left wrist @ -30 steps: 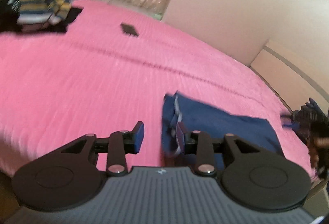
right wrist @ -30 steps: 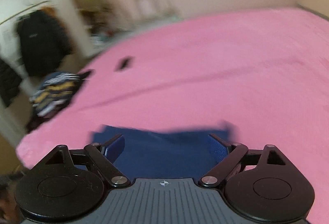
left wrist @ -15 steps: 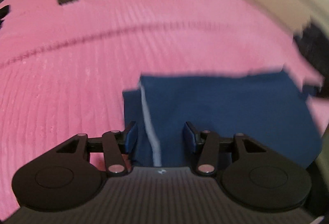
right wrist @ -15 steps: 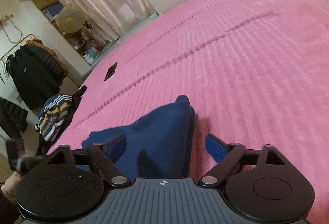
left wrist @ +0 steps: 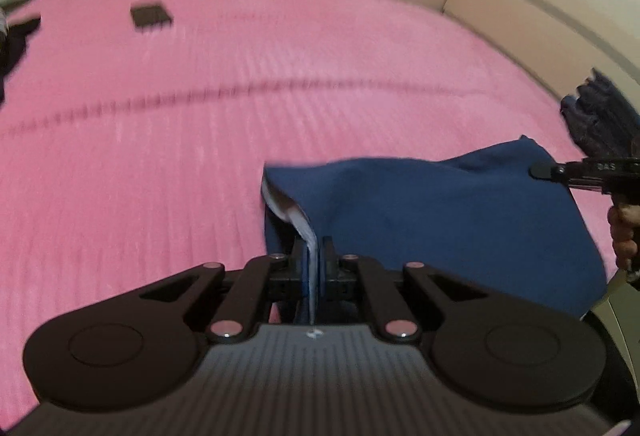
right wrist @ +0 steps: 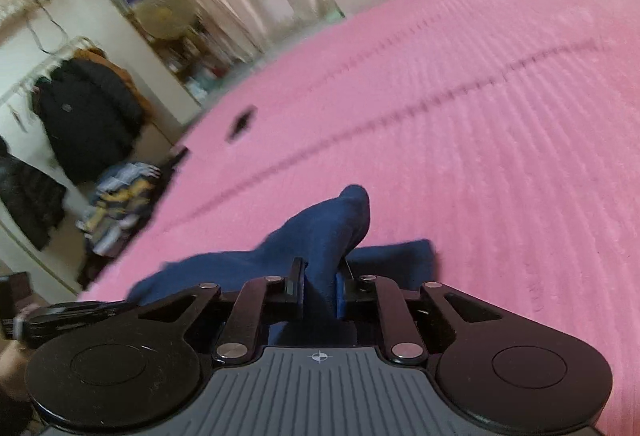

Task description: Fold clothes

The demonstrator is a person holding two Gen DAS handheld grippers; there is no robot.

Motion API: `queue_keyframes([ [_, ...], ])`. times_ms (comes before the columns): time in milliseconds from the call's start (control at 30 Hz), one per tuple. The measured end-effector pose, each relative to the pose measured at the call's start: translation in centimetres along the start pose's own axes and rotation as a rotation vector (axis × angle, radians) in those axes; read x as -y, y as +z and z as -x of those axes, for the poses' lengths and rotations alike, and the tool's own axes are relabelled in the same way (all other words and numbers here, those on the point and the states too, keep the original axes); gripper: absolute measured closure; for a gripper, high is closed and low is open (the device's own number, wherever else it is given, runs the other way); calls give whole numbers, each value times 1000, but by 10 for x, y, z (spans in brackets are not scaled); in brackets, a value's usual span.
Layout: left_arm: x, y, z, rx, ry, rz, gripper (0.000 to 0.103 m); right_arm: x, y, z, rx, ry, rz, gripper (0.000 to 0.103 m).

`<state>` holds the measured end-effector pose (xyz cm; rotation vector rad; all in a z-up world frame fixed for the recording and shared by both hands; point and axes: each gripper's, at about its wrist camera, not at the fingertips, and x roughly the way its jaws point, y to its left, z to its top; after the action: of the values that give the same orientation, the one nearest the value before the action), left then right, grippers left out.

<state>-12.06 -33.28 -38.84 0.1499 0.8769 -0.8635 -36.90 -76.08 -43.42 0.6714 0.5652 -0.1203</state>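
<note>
A navy blue garment (left wrist: 452,220) lies at the near edge of the pink bed, its left end lifted. My left gripper (left wrist: 313,256) is shut on that end, where a pale inner edge (left wrist: 298,220) shows between the pads. In the right wrist view the same navy garment (right wrist: 320,236) rises in a bunched peak, and my right gripper (right wrist: 320,286) is shut on it. The other gripper's tip (left wrist: 576,171) and a hand (left wrist: 624,232) show at the right edge of the left wrist view.
The pink ribbed bedspread (left wrist: 240,107) stretches far ahead. A small black flat object (left wrist: 151,15) lies near the far side. A pile of striped clothes (right wrist: 120,199) sits at the bed's left corner. Dark coats (right wrist: 88,115) hang on a rack beyond. Dark cloth (left wrist: 600,111) lies at right.
Both grippers were open around the navy garment's ends half a second ago. Now both have closed on the cloth and its ends are lifted off the bed.
</note>
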Motion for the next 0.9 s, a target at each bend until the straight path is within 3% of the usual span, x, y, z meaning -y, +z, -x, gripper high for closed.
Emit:
queue_keyframes([
  [167, -2, 2, -23, -50, 4, -11, 97, 17, -6, -9, -23, -58, -18, 90],
  [233, -2, 4, -22, -64, 11, -22, 91, 24, -9, -10, -28, -74, -32, 90],
  [433, 3, 13, 16, -15, 94, -45, 88, 25, -11, 2, -3, -73, -83, 89],
  [500, 11, 17, 28, 11, 86, -55, 88, 26, -8, 4, 6, -48, -93, 86],
  [567, 28, 21, 27, 19, 40, -76, 87, 27, 2, 0, 8, -27, -95, 54],
  [600, 36, 23, 25, 21, 16, -88, 86, 28, 7, -4, 6, -29, -92, 47],
  [667, 54, 26, 15, 13, -44, -109, 85, 36, 17, -15, -15, -21, -120, 46],
  [700, 64, 26, 6, -2, -75, -123, 85, 41, 20, -21, -31, -21, -150, 47],
  [733, 74, 26, -3, -16, -101, -141, 85, 45, 22, -25, -41, -21, -161, 78],
  [767, 85, 25, -12, -31, -118, -168, 85, 47, 21, -26, -45, -22, -158, 99],
  [900, 106, 17, -48, -93, -154, -203, 85, 56, 19, -31, -60, -24, -148, 99],
])
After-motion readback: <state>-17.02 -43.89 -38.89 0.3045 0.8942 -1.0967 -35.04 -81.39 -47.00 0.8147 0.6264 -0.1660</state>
